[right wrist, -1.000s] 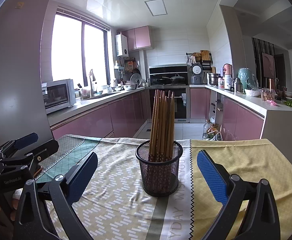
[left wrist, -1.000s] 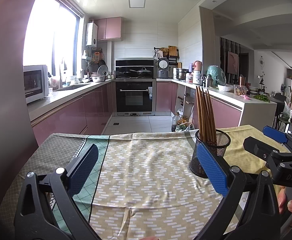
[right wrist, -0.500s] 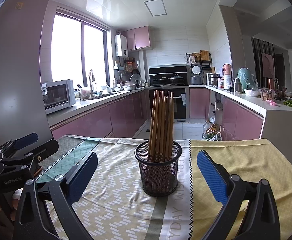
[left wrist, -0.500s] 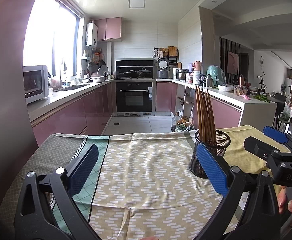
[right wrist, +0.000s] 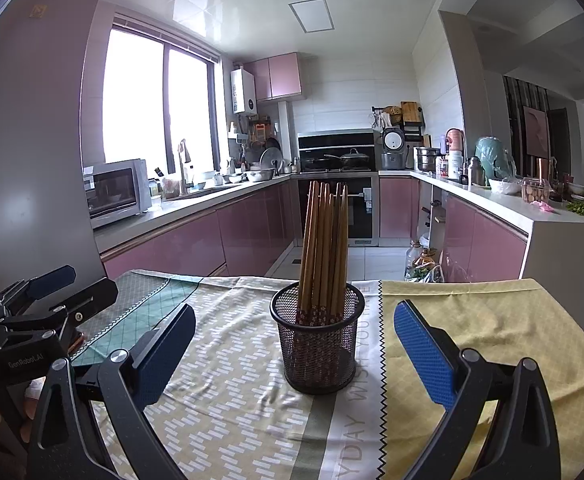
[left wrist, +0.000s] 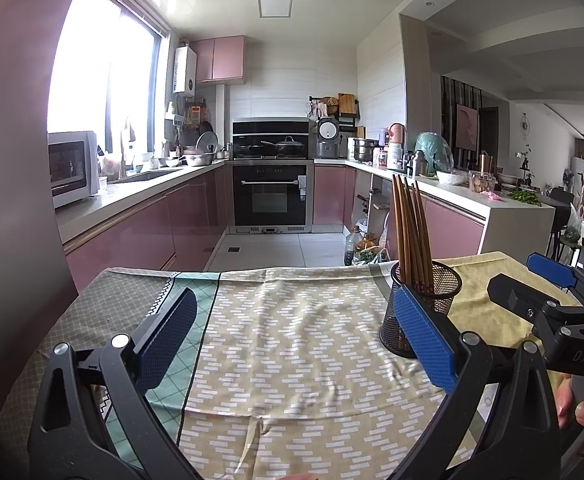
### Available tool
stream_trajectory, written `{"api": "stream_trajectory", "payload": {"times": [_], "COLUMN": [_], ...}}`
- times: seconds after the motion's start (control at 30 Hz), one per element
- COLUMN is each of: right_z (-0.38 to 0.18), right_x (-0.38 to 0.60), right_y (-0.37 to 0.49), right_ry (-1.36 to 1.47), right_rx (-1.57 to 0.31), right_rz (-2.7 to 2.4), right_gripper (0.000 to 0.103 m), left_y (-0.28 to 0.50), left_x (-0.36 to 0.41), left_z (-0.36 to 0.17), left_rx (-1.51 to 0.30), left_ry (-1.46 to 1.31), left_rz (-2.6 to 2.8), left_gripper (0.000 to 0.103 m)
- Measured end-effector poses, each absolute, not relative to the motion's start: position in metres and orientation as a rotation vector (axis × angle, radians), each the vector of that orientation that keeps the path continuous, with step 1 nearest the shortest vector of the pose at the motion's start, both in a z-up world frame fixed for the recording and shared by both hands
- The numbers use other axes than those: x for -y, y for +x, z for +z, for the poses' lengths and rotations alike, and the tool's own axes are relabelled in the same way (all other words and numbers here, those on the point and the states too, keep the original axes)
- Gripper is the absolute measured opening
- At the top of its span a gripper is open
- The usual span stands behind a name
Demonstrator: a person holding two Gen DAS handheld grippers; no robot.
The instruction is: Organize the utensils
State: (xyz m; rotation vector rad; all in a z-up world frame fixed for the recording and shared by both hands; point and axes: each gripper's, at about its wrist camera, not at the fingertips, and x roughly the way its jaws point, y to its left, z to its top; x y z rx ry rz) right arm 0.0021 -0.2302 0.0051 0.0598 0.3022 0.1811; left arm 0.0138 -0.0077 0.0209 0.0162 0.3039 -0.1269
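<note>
Standing upright in the black mesh holder (right wrist: pixel 319 344), the wooden chopsticks (right wrist: pixel 323 248) have not moved over the last second. Both the right tongs (right wrist: pixel 292 354), facing the holder, and the left tongs (left wrist: pixel 292 338), left of it, stay wide open and empty above the cloth-covered worktop (right wrist: pixel 491 320); organizing looks finished.
</note>
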Motion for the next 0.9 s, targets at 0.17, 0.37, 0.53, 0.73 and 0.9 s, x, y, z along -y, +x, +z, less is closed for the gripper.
{"api": "stream_trajectory", "payload": {"times": [0.17,0.37,0.53,0.73,0.9], "right_z": [0.0055,0.0074,0.0077,0.0079,0.0088], "right_x": [0.2300,0.2286,0.2272,0.2274,0.2268], "right_y": [0.0021,0.0028,0.0036,0.0035,0.0032], "right_ry": [0.059,0.056,0.055,0.056,0.054], "right_rx": [-0.301,-0.296,-0.298,-0.297,-0.298], "right_rz": [0.182,0.183,0.184,0.184,0.182], "right_gripper": [0.096,0.096,0.096,0.096,0.096], "left_y": [0.0145,0.0155,0.0148,0.0148,0.0154], "left_x": [0.0077,0.0066,0.0072,0.0072,0.0067], "left_z": [0.0210,0.0214,0.0212,0.0212,0.0211], "left_rx": [-0.304,-0.303,-0.302,-0.303,-0.303], "left_ry": [0.016,0.015,0.016,0.015,0.016], "left_rz": [-0.125,-0.124,-0.122,-0.123,-0.121], "left_gripper": [0.097,0.097,0.097,0.097,0.097]}}
